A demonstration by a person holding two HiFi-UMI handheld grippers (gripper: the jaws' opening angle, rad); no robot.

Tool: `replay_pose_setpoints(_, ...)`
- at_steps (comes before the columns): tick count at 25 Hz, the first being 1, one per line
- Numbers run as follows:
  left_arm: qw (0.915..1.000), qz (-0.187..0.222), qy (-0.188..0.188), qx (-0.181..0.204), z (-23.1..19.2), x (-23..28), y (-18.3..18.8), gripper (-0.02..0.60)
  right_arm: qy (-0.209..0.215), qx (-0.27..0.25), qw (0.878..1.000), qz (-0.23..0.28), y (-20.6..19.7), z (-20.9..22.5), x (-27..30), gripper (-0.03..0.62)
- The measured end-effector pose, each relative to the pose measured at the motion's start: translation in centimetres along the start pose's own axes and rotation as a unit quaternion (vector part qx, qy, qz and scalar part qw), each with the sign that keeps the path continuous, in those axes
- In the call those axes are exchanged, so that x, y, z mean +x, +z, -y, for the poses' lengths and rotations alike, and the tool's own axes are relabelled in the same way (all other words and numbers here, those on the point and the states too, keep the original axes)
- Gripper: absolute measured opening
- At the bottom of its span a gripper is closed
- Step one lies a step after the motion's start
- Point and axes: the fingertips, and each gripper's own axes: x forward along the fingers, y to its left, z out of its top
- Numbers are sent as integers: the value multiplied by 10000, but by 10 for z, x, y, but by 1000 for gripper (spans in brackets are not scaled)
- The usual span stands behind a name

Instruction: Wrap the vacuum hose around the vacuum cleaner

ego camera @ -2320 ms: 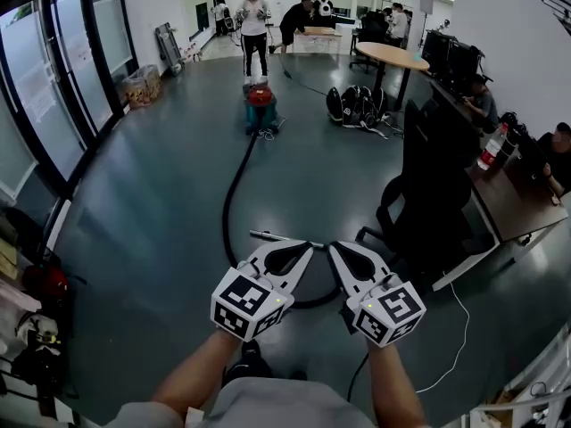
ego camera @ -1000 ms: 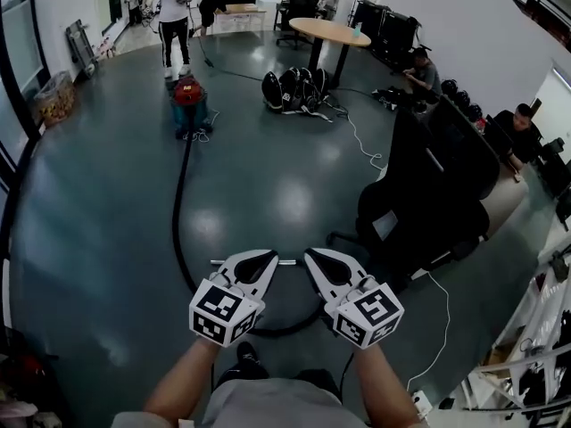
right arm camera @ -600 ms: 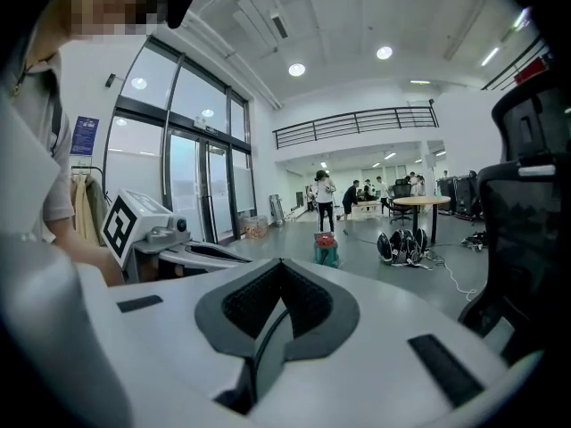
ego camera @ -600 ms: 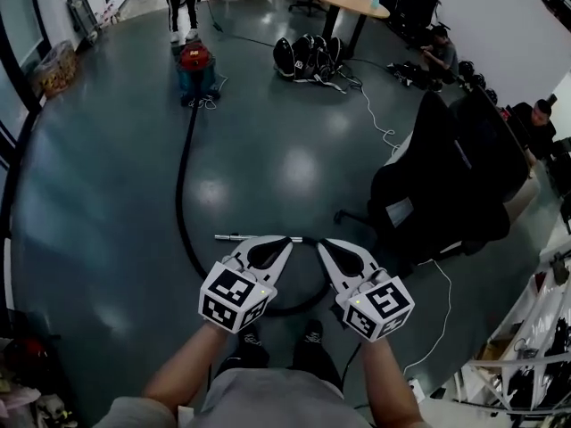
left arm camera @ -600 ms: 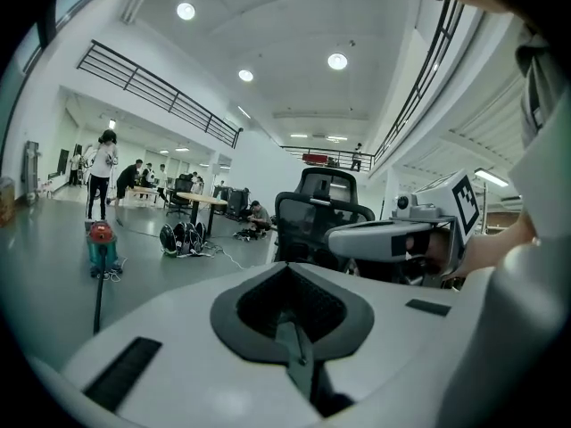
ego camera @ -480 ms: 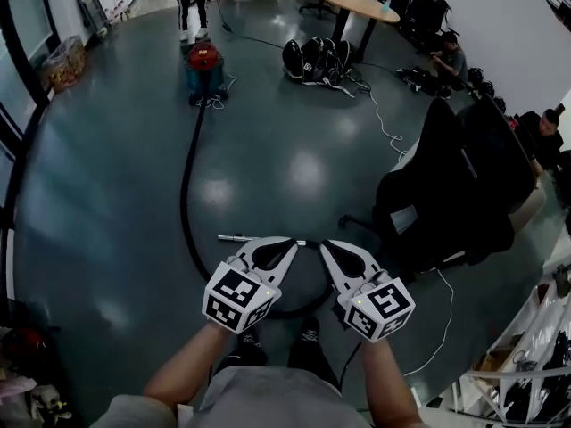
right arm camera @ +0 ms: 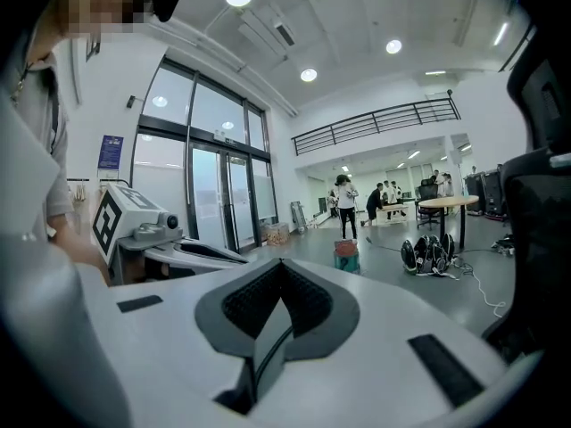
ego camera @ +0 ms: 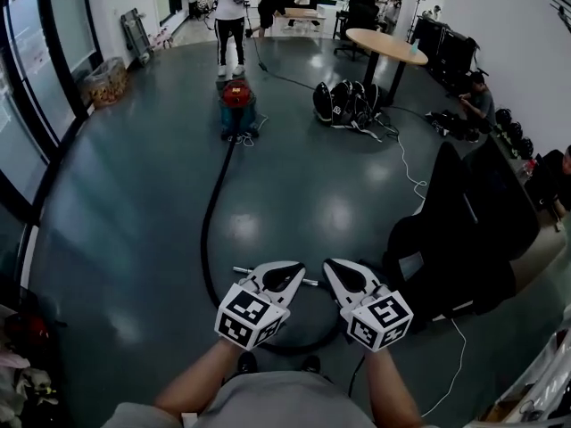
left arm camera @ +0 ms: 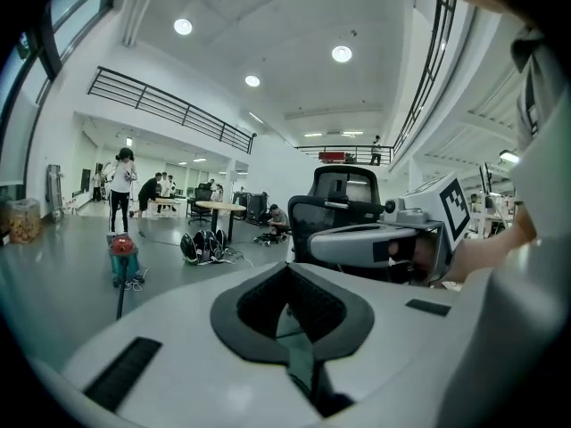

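The left tool (ego camera: pixel 290 270) and right tool (ego camera: pixel 335 270) are being held clenched on nothing over the floor (ego camera: pixel 116 239), while the vacuum hose (ego camera: pixel 207 230) is lying stretched out, seemingly joined to the distant vacuum cleaner (ego camera: pixel 237 105).

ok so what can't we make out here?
Head view: left gripper and right gripper cover where the hose meets the metal tube.
Head view: hose joint at the vacuum cleaner, too small.
Both gripper views: each gripper's own body hides the nearby floor and hose loop.
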Motion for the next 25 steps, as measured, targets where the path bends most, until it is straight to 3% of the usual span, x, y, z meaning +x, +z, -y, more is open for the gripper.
replay_pose_setpoints(10,9989,-24,358,286,-2,10,15,6,459,-576,9969,-262,1,20,-12,5)
replay_pose_setpoints(25,9972,-362,294,584,-59,62,19,6,588,-746,9946,-422,2,68,27,5)
